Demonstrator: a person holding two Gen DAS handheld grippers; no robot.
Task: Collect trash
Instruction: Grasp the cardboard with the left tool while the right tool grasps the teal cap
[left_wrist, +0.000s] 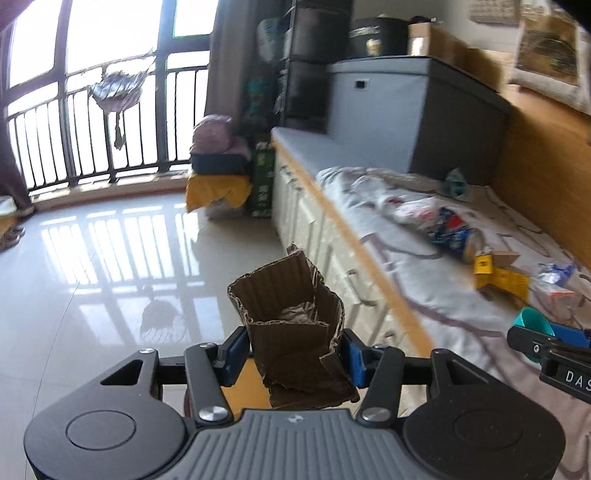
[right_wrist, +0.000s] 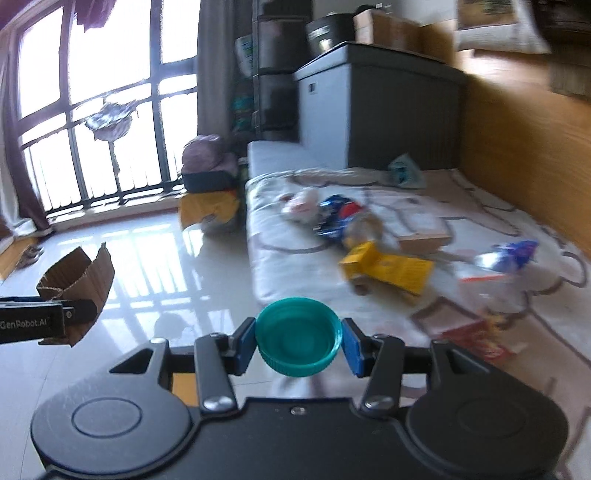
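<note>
From the left wrist camera, my left gripper (left_wrist: 293, 350) is closed onto a crumpled piece of cardboard (left_wrist: 291, 325), both blue pads pressing its sides. The piece stands roughly upright, its long axis running up and away from the pads, the torn open end pointing toward the far floor (left_wrist: 110, 258). To the right lies the low bed (left_wrist: 424, 295), with trash on it: a blue wrapper (left_wrist: 448, 229), a yellow carton (left_wrist: 498, 277) and a crumpled packet (left_wrist: 554, 271) further right. At the right edge I see my right gripper side-on, carrying something teal.

From the right wrist camera, my right gripper (right_wrist: 298, 338) is clamped on a teal bottle cap (right_wrist: 298, 336), held across its rim with the hollow side facing up and toward the camera; being round, it has no real long axis. The cardboard appears at the left, held above the floor.

My judgement: 2 items are picked up but not yet dropped anywhere, I can see no bin, and at least 4 pieces remain on the bed, so the job is early.
</note>
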